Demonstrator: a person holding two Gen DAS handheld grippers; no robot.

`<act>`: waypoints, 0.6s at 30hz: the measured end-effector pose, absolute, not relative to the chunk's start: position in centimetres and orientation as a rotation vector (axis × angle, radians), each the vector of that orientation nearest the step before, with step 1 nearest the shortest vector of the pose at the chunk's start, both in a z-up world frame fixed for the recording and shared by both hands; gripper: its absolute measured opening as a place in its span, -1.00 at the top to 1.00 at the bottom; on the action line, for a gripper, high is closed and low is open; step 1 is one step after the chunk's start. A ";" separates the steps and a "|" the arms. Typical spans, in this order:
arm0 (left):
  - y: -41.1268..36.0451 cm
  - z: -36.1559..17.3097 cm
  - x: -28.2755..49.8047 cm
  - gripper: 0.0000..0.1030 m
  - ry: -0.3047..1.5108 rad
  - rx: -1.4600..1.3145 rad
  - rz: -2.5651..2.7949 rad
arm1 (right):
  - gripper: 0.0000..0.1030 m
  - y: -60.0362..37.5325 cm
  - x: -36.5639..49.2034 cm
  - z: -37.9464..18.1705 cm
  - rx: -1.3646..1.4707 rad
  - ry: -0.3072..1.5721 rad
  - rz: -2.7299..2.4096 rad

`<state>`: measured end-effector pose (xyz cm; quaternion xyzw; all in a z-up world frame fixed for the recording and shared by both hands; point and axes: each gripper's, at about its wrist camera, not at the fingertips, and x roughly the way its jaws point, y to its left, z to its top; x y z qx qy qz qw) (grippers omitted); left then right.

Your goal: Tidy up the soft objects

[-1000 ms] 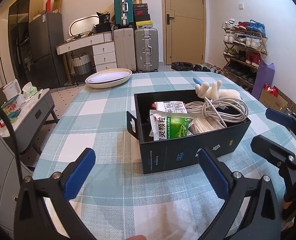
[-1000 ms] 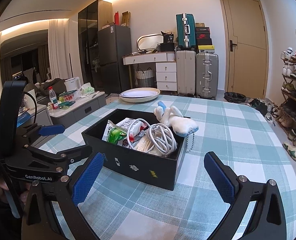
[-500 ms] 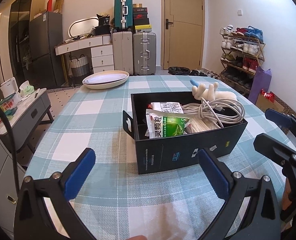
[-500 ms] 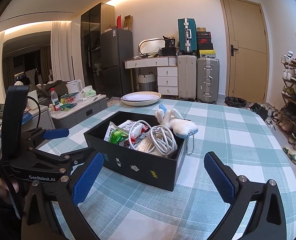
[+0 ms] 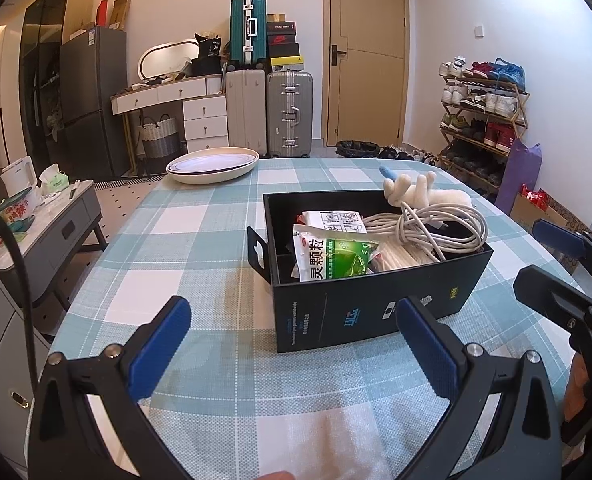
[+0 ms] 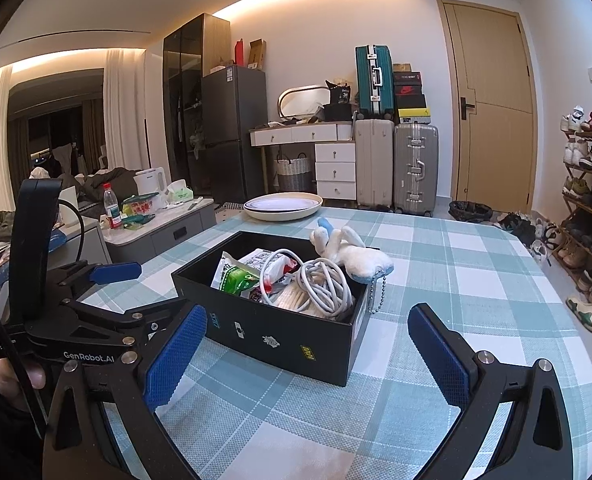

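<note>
Left wrist view is looking along the left hand-held gripper [image 5: 291, 336], whose two black arms with ribbed blue pads are standing wide apart, gripping nothing and hovering over the bench [image 5: 199, 248]. The bench is wearing a woven cloth in a teal and white check. Just beyond the pads a black cardboard box [image 5: 376, 300] is sitting on the cloth, rectangular, open-topped, with small printed logos on its near wall and a flap with a hang slot jutting from its left corner. Inside it, nearest, a glossy green and white packet [image 5: 332, 258] is leaning against the near wall; behind that a white printed packet [image 5: 332, 218] is lying flat. To the right a loosely coiled white cable [image 5: 432, 226] is resting on pale ribbed material. At the box's far rim a fluffy white plush toy [image 5: 420, 194] with a blue tip is lying across the edge. Farther back, a shallow oval cream dish [image 5: 211, 164] is sitting near the bench's far edge. At the right edge of this view the right hand-held gripper [image 5: 556, 256] is showing, black with a blue pad.

Right wrist view is showing the right hand-held gripper [image 6: 308, 348] likewise spread wide and empty, its textured blue pads flanking the box [image 6: 279, 336] without touching it. A metal ball chain [image 6: 378, 290] is dangling from the plush toy [image 6: 356, 256] down the box's outer side. At left, a hand [image 6: 11, 376] is holding the left hand-held gripper [image 6: 135, 288], its fingers also parted.
</note>
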<state>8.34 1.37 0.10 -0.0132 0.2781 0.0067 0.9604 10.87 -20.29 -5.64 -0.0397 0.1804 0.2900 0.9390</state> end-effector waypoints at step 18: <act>1.3 0.4 8.3 -1.00 0.553 -0.023 0.005 | -0.99 -20.3 10.9 -5.7 -0.076 0.369 0.592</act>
